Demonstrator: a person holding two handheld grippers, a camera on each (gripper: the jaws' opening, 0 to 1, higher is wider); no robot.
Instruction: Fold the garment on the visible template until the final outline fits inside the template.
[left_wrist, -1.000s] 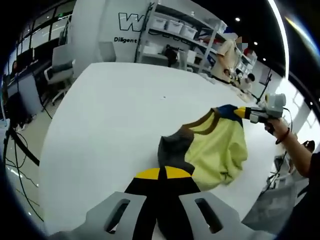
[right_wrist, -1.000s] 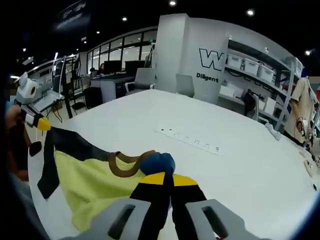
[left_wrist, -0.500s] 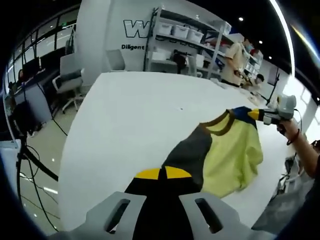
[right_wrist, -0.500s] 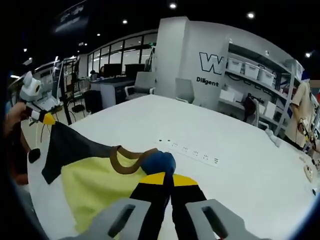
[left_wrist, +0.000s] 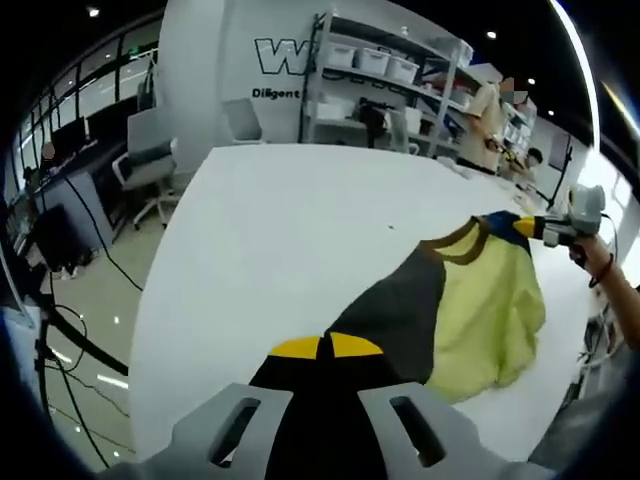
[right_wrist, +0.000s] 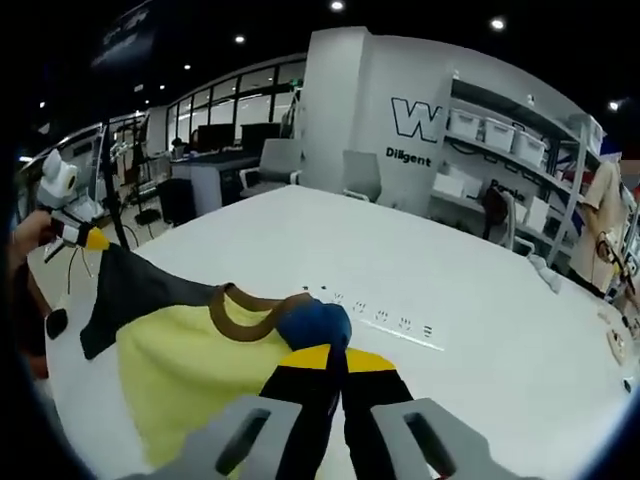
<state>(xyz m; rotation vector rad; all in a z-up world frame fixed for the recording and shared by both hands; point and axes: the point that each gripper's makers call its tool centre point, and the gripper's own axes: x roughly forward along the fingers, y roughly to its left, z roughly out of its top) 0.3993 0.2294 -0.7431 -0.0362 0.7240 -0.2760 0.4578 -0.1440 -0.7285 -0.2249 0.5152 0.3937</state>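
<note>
if either grip slips, the garment (left_wrist: 470, 310) could drop in a heap on the bench (left_wrist: 290, 230). the left gripper (left_wrist: 320, 352) is clamped on its dark sleeve; the cloth stretches ahead and rightward from it. the right gripper (right_wrist: 325, 358) pinches the blue shoulder, yellow body hanging left of it.

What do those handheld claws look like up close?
Each claw has two black jaws with yellow tips, rising from a pale grey base with slotted openings: left claw, right claw. The person's wrist by the right claw wears a dark band.
</note>
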